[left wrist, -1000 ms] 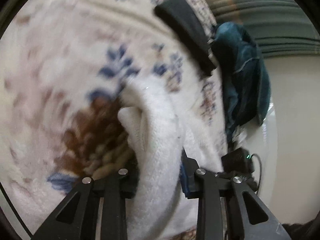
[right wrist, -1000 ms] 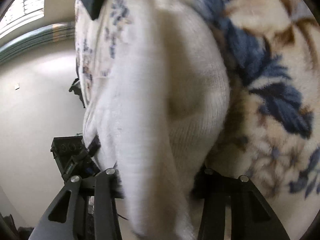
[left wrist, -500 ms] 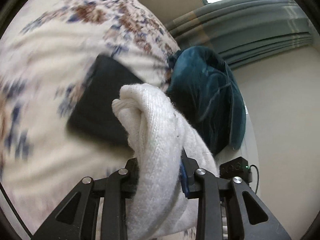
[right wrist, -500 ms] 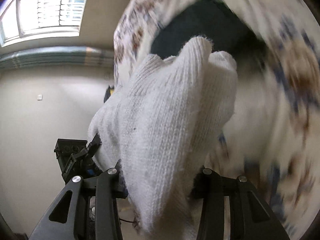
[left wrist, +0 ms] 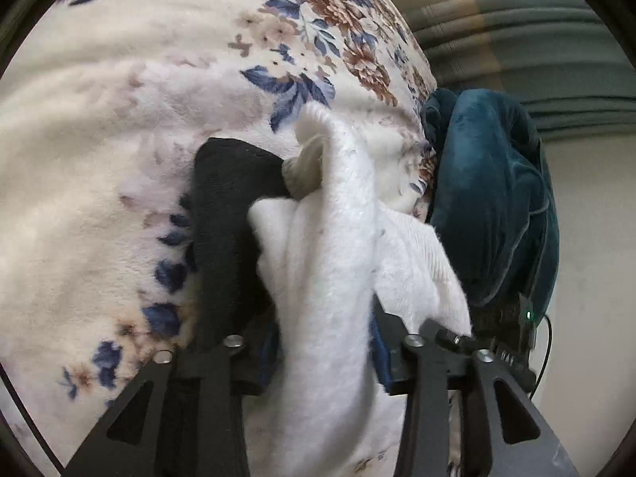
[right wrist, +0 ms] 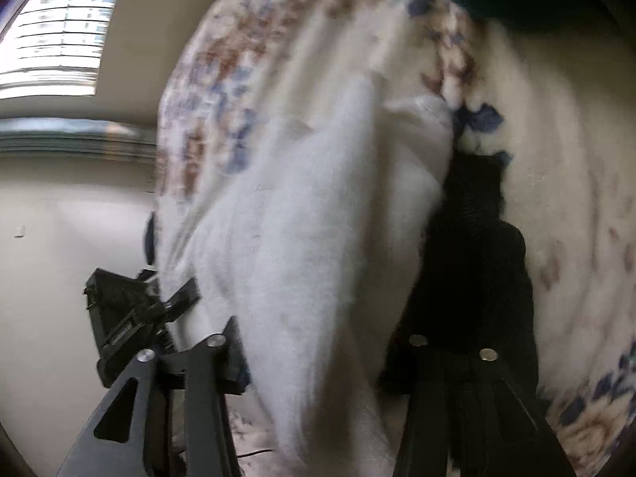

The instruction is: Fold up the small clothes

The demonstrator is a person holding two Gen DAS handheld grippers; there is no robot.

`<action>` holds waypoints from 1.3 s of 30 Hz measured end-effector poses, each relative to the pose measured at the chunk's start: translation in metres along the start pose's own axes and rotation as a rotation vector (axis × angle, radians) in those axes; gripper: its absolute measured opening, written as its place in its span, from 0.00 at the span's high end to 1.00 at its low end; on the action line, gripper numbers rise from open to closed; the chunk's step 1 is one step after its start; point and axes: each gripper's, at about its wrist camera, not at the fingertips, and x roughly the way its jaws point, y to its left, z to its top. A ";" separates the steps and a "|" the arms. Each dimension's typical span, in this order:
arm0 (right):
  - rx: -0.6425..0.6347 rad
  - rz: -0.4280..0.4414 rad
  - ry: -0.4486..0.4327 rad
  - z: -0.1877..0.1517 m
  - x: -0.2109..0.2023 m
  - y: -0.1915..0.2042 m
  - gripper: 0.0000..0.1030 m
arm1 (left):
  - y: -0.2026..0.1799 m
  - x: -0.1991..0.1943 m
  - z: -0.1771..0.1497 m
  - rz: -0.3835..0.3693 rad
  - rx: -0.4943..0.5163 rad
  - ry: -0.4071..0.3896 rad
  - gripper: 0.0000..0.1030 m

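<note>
A white knitted garment [left wrist: 330,262] lies bunched over the floral blanket [left wrist: 99,159], with its left side on a folded black garment [left wrist: 226,214]. It runs back between the jaws of my left gripper [left wrist: 322,357], which are opening; the pads no longer seem to pinch it. In the right wrist view the same white garment [right wrist: 302,238] fills the gap of my right gripper [right wrist: 318,357], whose jaws are also opening and stand apart from the cloth. There the black garment [right wrist: 477,246] lies just right of it, partly under the right finger.
A teal fleecy cloth [left wrist: 489,198] is heaped at the bed's right edge, close to the white garment. Grey curtains [left wrist: 536,39] and a cream wall stand behind it. A window [right wrist: 59,39] shows at the upper left of the right wrist view.
Both grippers swept across the floral blanket with the white garment and brought it down beside and partly onto the black garment. Both pairs of jaws now stand wider.
</note>
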 end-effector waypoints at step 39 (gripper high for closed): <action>-0.366 -0.827 -0.606 -0.375 -0.320 0.183 0.02 | -0.232 -0.235 -0.296 0.717 0.483 -0.349 0.02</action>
